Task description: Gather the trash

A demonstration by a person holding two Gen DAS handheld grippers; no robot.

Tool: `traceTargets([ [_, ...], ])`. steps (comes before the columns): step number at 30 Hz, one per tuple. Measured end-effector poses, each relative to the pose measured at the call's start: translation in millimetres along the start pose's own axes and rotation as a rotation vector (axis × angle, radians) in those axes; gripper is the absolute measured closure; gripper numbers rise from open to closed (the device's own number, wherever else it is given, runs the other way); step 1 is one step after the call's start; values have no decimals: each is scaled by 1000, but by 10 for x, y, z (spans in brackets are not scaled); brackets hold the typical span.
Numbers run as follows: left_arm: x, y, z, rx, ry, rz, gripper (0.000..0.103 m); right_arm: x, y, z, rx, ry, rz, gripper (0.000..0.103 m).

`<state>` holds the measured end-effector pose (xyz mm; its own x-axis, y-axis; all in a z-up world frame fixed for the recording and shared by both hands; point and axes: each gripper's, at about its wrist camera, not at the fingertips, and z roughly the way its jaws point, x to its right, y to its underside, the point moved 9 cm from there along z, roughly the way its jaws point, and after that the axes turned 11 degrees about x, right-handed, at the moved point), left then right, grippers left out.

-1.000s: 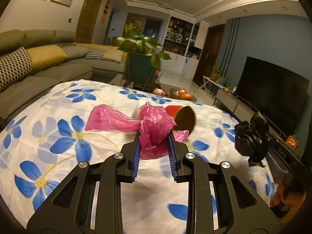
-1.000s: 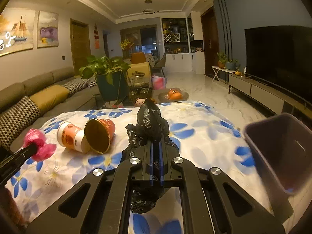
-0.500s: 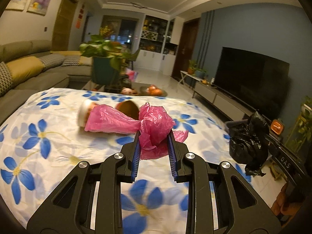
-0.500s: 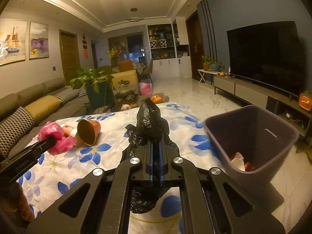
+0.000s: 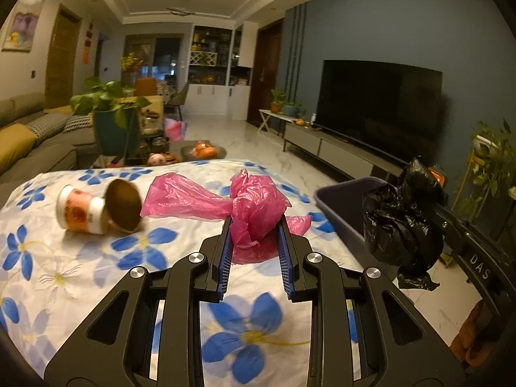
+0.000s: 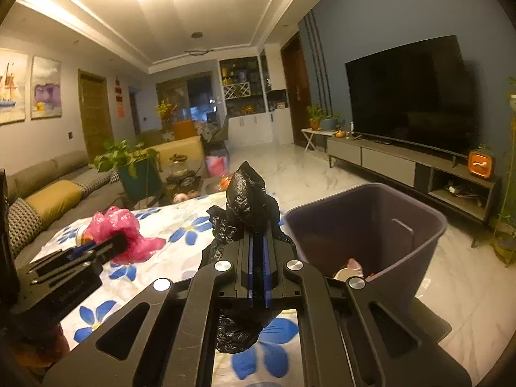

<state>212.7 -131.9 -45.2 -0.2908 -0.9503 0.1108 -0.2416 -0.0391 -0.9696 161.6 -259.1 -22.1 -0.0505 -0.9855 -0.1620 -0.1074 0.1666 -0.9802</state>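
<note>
My left gripper [image 5: 255, 225] is shut on a crumpled pink plastic bag [image 5: 254, 208] and holds it above the flowered tablecloth [image 5: 64, 277]. The pink bag also shows in the right wrist view [image 6: 124, 229]. My right gripper [image 6: 257, 235] is shut on a crumpled black plastic bag [image 6: 246, 200], held just left of the purple trash bin [image 6: 371, 225]. The black bag [image 5: 403, 225] also hangs at the right of the left wrist view, in front of the bin [image 5: 342, 206]. The bin holds some trash [image 6: 350, 266].
Two paper cups [image 5: 96, 209] lie on their sides on the cloth at the left. A sofa [image 6: 48, 190] stands at the left, a potted plant [image 5: 109, 119] beyond the table, a TV [image 6: 409, 93] on a low cabinet [image 6: 419, 174] at the right.
Both grippers have swung right with their bags. The bin has come closer in the right wrist view and entered the left wrist view. The cups have slid to the left.
</note>
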Motion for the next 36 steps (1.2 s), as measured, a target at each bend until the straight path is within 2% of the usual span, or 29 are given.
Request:
traceTargets([
  [12, 586, -25, 340, -10, 88, 40, 78, 620, -143, -30, 52, 125, 13, 97],
  [22, 1058, -118, 700, 0, 170, 69, 78, 1082, -280, 104, 108, 234, 6, 97],
  [36, 1576, -182, 1228, 12, 279, 63, 77, 1317, -322, 357, 124, 270, -1, 97],
])
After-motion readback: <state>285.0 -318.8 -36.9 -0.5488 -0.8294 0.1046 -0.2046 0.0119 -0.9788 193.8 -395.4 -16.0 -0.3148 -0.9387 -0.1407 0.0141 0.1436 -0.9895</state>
